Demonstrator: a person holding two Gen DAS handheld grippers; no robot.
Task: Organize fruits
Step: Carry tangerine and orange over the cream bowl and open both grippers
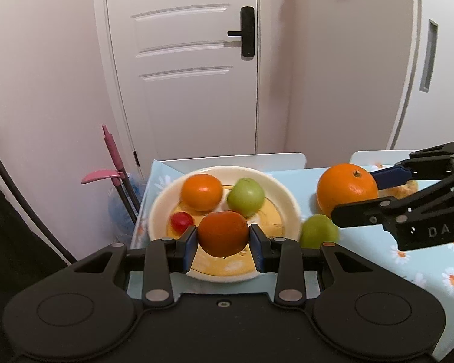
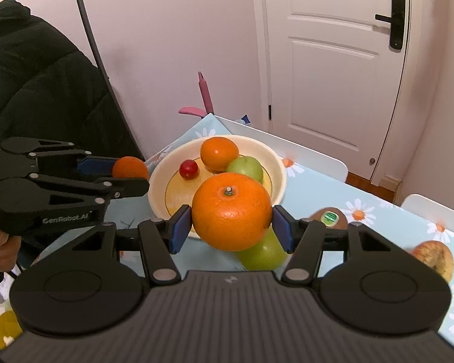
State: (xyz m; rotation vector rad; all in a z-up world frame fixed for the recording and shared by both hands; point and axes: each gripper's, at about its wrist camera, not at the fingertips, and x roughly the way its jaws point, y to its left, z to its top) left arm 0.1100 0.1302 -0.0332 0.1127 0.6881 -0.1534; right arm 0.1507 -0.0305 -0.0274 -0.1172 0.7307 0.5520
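My left gripper [image 1: 223, 239] is shut on a small dark orange tangerine [image 1: 223, 233], held above the near part of the cream plate [image 1: 166, 199]. The plate holds an orange [image 1: 201, 191], a green apple [image 1: 245, 196] and a small red fruit [image 1: 181, 221]. My right gripper [image 2: 231, 225] is shut on a large orange [image 2: 231, 210], held above the table right of the plate [image 2: 275, 163]. A second green apple [image 2: 261, 252] lies on the table under the right gripper.
The table has a light blue daisy cloth [image 2: 317, 187]. A kiwi with a sticker [image 2: 331, 218] and a brownish apple [image 2: 435, 258] lie on it to the right. White chairs [image 2: 302, 151] and a white door [image 1: 190, 60] stand behind. A pink broom [image 1: 115, 163] leans left of the table.
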